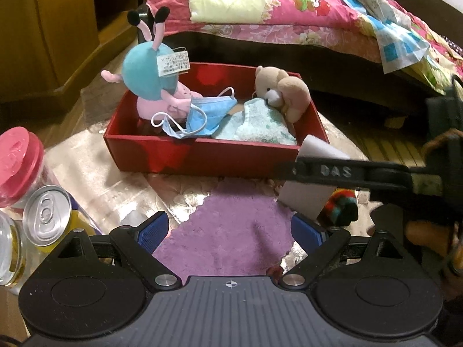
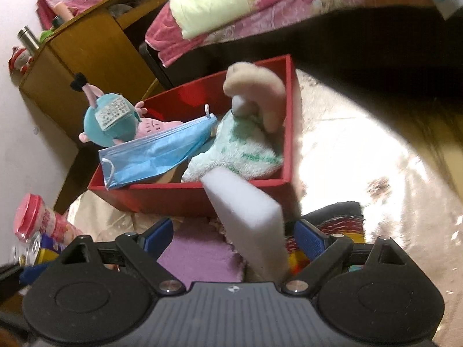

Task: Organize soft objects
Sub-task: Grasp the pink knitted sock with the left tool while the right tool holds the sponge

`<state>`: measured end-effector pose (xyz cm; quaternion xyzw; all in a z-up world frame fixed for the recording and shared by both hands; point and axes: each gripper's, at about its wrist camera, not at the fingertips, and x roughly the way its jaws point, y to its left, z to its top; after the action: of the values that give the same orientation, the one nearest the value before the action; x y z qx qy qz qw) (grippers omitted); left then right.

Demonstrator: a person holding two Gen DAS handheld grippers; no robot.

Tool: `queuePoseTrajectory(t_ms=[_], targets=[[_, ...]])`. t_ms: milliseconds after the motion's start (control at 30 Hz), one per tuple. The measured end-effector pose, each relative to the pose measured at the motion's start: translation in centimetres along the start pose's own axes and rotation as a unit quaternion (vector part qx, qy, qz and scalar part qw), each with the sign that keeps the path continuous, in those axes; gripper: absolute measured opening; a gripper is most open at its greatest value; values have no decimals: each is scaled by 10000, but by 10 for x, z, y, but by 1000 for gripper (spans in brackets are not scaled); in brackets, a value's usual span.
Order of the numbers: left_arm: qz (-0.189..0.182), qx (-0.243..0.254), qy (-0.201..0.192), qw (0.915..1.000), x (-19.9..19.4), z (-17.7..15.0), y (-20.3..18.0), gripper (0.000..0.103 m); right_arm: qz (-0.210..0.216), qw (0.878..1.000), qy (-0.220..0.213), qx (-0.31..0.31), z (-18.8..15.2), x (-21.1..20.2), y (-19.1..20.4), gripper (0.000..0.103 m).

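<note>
A red box point(image 1: 202, 156) point(image 2: 162, 196) holds a teal-and-pink plush point(image 1: 147, 78), a blue face mask point(image 1: 205, 115), a pale green towel point(image 1: 257, 124) and a tan teddy bear point(image 1: 283, 89). A white sponge point(image 2: 249, 217) point(image 1: 309, 196) stands tilted against the box's front right corner. My right gripper point(image 2: 234, 234) is open around it, and neither pad presses on it. One of its black fingers point(image 1: 332, 172) crosses the sponge in the left wrist view. My left gripper point(image 1: 230, 231) is open and empty above a purple cloth point(image 1: 231, 231) point(image 2: 199, 257).
A pink-lidded jar point(image 1: 17, 162), a drink can point(image 1: 46, 211) and a glass jar point(image 1: 8, 254) crowd the table's left edge. A multicoloured knitted piece point(image 1: 341, 208) lies right of the sponge. Behind the box are a bed with a pink quilt point(image 1: 289, 3) and a wooden cabinet point(image 1: 58, 29).
</note>
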<state>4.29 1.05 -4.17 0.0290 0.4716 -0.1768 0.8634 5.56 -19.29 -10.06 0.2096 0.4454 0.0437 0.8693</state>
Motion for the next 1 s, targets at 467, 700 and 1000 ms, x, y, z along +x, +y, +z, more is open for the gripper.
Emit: queuePoseTrajectory(t_ms=[467,700,1000], targets=[[-37,231,504,9985,24,-6,3,89,1050,9937,164,353,0,-35,-16,0],[-607,750,913,9911,24,-34,-29,87,1354,9894,-427,320,4,-89,-14,0],[-708,294,1422,9869,51,-52,-36,78,1532,9859,-322,592,7,-85,-24,0]])
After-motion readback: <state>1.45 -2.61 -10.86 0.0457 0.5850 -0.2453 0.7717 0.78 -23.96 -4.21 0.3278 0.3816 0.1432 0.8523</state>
